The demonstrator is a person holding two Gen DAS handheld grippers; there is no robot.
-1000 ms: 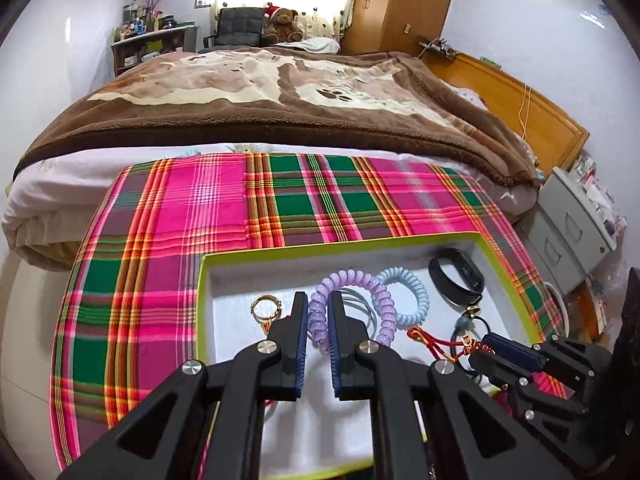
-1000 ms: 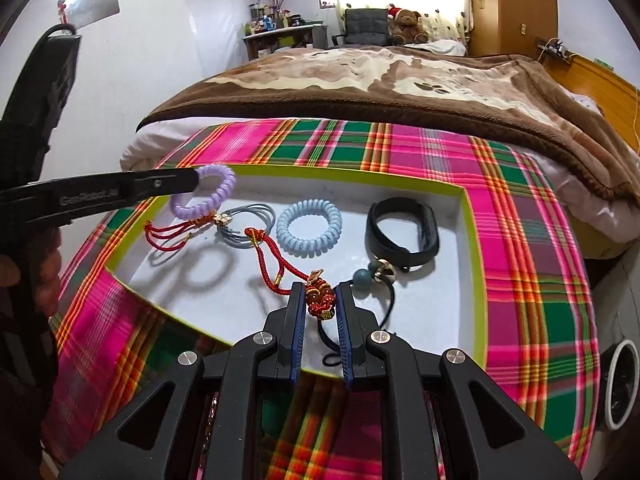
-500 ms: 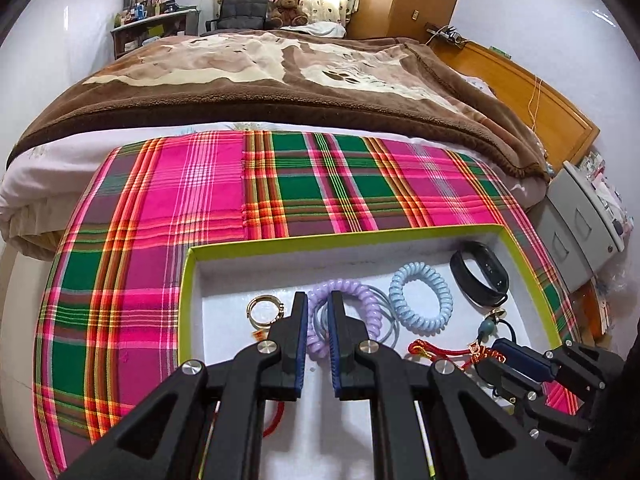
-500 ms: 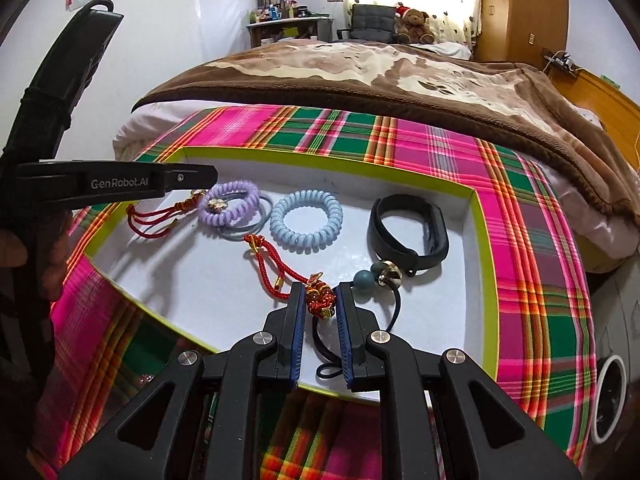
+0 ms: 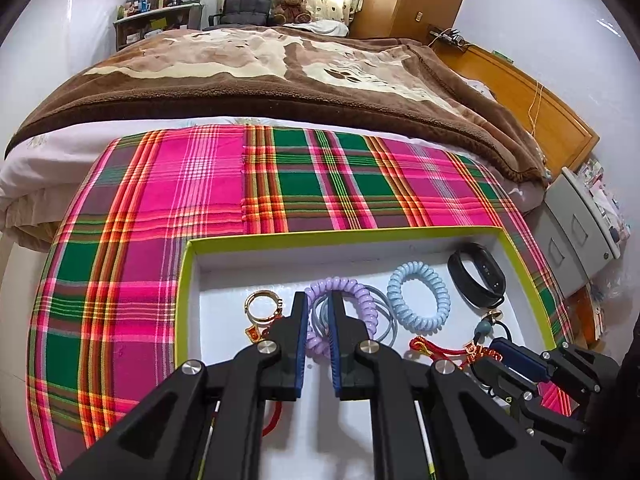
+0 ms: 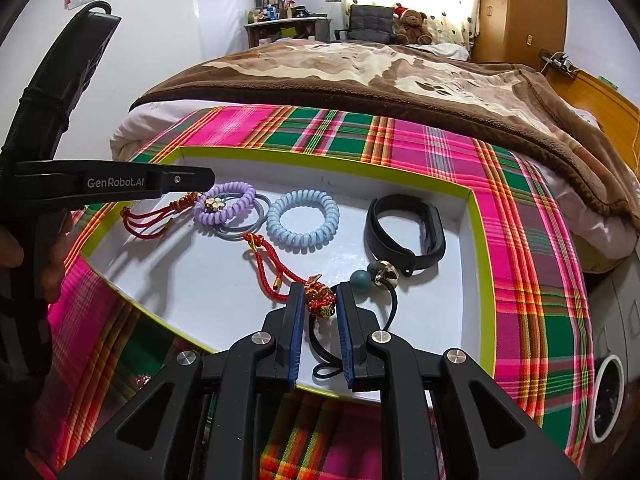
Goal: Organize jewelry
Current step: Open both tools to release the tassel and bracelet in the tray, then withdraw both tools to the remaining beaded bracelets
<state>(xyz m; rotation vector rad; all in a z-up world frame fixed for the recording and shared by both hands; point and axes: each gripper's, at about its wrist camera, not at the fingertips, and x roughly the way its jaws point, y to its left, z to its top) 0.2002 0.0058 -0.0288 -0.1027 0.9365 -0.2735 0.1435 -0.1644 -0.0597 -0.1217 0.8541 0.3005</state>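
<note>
Your left gripper (image 5: pixel 319 308) has its fingers nearly closed on the purple coil hair tie (image 5: pixel 344 292), which lies in the white tray (image 5: pixel 248 272) over a grey-blue elastic band (image 5: pixel 386 320). Your right gripper (image 6: pixel 318 304) straddles the red-and-gold charm (image 6: pixel 320 300) near the tray's front edge; its fingers are opening, and a gap shows on each side of the charm.

The left wrist view alone shows a gold ring (image 5: pixel 262 306) just left of the purple tie. The right wrist view alone shows a small gold flower (image 6: pixel 214 202) on that tie and the red cord (image 6: pixel 148 224) trailing left of it. Both views show the blue coil hair tie (image 6: pixel 303 220) right of the purple one, then the black wristband (image 6: pixel 404 232).
</note>
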